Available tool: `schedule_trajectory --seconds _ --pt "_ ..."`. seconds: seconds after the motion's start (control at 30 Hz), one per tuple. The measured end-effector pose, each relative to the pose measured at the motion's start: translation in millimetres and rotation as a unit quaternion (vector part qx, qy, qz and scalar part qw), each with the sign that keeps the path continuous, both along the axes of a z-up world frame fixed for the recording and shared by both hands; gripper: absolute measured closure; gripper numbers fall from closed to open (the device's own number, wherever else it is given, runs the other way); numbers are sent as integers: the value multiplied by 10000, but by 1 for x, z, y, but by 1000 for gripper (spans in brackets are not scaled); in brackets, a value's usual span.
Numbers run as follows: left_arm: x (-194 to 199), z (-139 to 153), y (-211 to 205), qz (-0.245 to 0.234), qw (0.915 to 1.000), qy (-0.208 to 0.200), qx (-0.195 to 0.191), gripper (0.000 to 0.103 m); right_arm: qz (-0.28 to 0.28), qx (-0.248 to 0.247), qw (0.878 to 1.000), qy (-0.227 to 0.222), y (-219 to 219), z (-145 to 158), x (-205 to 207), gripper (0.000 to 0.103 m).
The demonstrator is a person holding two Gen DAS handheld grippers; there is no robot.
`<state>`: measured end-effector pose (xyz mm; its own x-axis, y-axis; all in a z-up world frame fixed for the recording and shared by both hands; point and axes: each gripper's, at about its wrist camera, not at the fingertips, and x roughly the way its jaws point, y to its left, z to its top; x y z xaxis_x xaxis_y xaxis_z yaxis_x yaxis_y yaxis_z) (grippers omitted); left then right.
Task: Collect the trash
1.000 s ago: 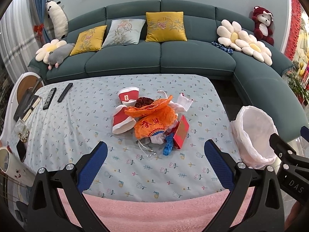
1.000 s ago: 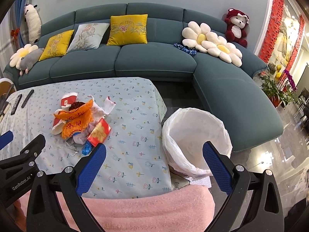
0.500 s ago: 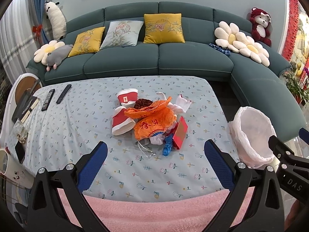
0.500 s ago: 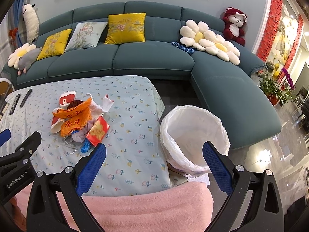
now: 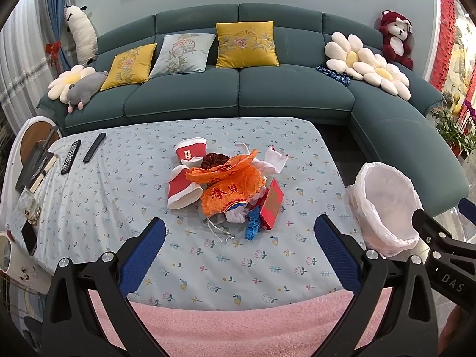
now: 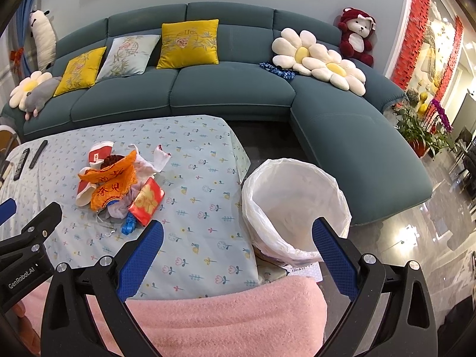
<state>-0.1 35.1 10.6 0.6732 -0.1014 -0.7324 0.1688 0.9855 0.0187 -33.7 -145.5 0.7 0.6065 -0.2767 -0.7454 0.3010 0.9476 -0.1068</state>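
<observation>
Left wrist view: looks from above my near table edge, forward and down along my left gripper (image 5: pixel 239 238), fingers spread wide at frame bottom. Table (image 5: pixel 119 178) fills the middle; trash pile (image 5: pixel 229 187) sits centre frame, sofa (image 5: pixel 238 95) across the top, bin (image 5: pixel 386 202) at right edge.

Right wrist view: same height and heading, set further right. My right gripper (image 6: pixel 236 242), fingers apart, frames the table's right corner and the bin (image 6: pixel 294 205), now centre. Pile (image 6: pixel 119 187) lies left of centre.

Shared: table, pile, bin, sofa. Each view catches the other gripper at its side edge.
</observation>
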Motion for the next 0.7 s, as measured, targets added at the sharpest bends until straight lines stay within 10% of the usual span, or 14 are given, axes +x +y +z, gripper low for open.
schedule_trajectory --seconds 0.7 --pt "14 -13 14 -283 9992 113 -273 7 -83 -128 9999 43 15 -7 6 8"
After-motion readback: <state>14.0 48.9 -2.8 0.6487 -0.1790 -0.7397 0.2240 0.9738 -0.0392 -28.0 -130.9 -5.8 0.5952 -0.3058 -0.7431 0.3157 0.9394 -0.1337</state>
